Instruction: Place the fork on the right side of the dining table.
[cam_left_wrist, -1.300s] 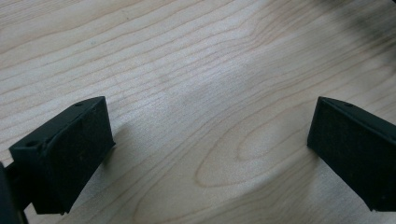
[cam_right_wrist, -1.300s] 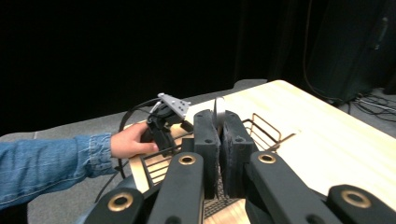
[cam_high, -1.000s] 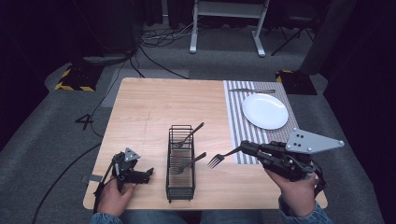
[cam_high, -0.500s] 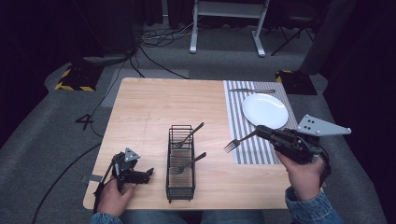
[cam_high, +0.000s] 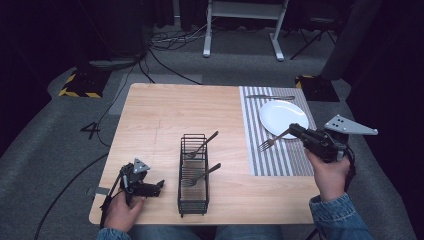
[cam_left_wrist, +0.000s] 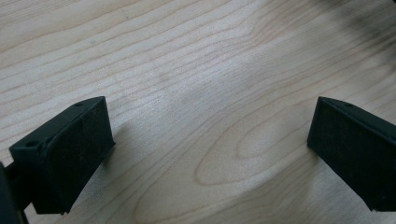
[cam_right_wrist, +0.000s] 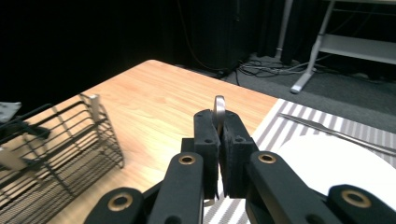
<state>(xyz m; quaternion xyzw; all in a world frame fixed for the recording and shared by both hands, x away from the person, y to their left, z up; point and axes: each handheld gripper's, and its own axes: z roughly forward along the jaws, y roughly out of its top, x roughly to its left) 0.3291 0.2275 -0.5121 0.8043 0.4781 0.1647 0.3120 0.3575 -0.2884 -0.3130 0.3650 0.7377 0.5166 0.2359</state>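
A black 4 (cam_high: 91, 131) on the floor.

A light wooden surface (cam_high: 165, 115) on a grey carpeted floor. A black wire basket (cam_high: 193, 172) stands near its front middle. A grey striped placemat (cam_high: 265, 160) lies along its right side, carrying a white plate (cam_high: 280, 116) and a knife (cam_high: 270, 96) beyond it.

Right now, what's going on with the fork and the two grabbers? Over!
Right gripper jaws shut on the fork, tines over the striped mat beside the white plate. Left gripper open, empty, on the table. Nothing in the way.
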